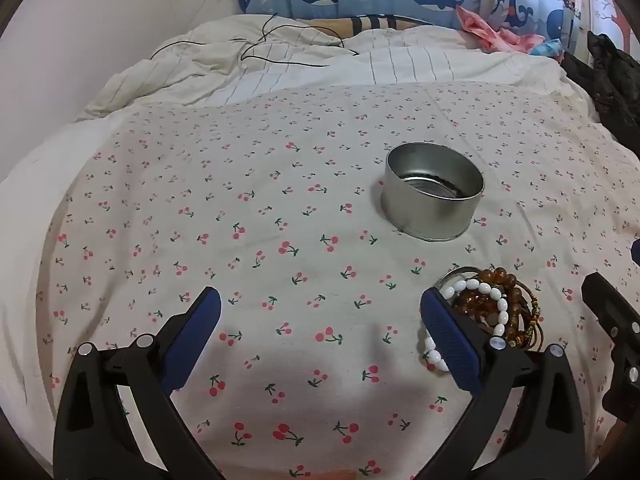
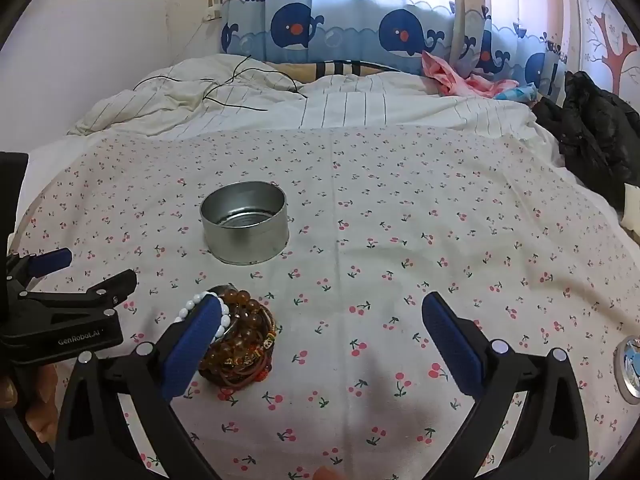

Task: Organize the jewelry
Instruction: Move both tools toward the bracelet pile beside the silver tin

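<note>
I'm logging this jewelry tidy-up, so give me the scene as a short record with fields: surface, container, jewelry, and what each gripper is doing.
surface: cherry-print sheet spread over the bed
container: round metal tin, open top, nothing visible inside, upright on the sheet
jewelry: pile of bracelets in front of the tin; white bead bracelet and amber bead bracelets on it
left gripper: open, holding nothing, pile beside its right finger
right gripper: open, holding nothing, pile beside its left finger
other: round lid-like disc at right edge

Your open, upright silver tin (image 2: 245, 227) sits empty on the bed; just nearer you, the amber and white bracelets (image 2: 240, 340) lie heaped.
</note>
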`<state>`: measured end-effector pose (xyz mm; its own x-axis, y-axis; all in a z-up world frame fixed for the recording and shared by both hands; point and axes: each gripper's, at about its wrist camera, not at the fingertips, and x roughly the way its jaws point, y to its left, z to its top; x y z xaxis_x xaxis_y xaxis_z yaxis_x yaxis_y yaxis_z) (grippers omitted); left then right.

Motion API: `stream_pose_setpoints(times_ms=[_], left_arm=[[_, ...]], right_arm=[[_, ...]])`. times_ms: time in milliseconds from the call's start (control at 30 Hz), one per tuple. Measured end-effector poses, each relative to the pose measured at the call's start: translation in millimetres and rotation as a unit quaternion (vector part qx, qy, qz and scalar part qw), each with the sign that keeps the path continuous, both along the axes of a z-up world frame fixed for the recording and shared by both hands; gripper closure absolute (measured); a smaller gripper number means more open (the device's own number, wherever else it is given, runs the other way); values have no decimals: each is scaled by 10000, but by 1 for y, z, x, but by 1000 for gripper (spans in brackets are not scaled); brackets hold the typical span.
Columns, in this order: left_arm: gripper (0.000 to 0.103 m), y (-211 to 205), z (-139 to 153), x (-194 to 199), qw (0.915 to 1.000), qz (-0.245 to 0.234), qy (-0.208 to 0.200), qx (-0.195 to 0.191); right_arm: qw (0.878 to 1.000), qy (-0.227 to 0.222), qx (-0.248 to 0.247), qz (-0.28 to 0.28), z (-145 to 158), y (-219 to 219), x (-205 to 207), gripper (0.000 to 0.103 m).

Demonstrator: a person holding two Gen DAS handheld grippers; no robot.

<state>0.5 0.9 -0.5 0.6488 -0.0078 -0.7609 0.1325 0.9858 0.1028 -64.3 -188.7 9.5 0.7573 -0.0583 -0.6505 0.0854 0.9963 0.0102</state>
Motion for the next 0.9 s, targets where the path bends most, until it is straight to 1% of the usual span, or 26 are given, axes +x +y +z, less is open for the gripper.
stream_pose_setpoints(times_ms=[67,100,167,267,300,333,400,433,567,600,633,700,733,767,833,900], left_arm=[[6,2,-2,1,10000,-35,44,-43],[6,3,-2,2,10000,-40,55,-51],[6,7,-3,3,9999,-49,51,-77],[7,15,-6,6,9997,-144,111,-183],[7,7,-5,-1,10000,60,67,4],[7,-3,-9,-2,9999,64,43,80],[7,-7,-12,-4,9999,1,91,99],[7,-9,-14,-5,9999,-51,118,71],[7,-9,-18,-11,9988,-20,352,-328],[7,-10,-20,-13,9988,5,377,-318],[7,-11,-22,-16,9990,-6,354,-275],[7,-15,-23,-22,9998,-51,184,-37],[7,-17,-22,-26,9999,-125,106,20],[7,-17,-20,-31,9998,-172,-9,-29],[7,-15,-19,-40,9997,-59,-224,-43],[7,-19,-24,-47,9996,-155,-217,94]], right_arm=[[10000,26,6,9,-1,3,-1,6],[9999,116,93,-19,-1,-3,3,7],[9999,55,155,-28,-2,-7,2,6],[10000,40,62,-43,-2,-7,1,6],[10000,36,67,-42,-2,-8,1,7],[10000,22,48,-52,-3,-6,0,7],[10000,25,57,-51,-3,-7,-1,7],[10000,29,60,-49,-3,-7,-1,7],[10000,28,53,-74,-3,-9,-2,6],[9999,39,55,-87,-4,-11,-2,6],[9999,62,57,-108,-5,-12,-3,6],[9998,123,65,-120,-7,-15,-4,6],[9998,158,66,-132,-9,-16,-4,6],[9997,205,76,-147,-10,-18,-5,6],[9994,282,153,-147,-12,-21,-7,6],[9989,368,246,-124,-14,-23,-11,6]])
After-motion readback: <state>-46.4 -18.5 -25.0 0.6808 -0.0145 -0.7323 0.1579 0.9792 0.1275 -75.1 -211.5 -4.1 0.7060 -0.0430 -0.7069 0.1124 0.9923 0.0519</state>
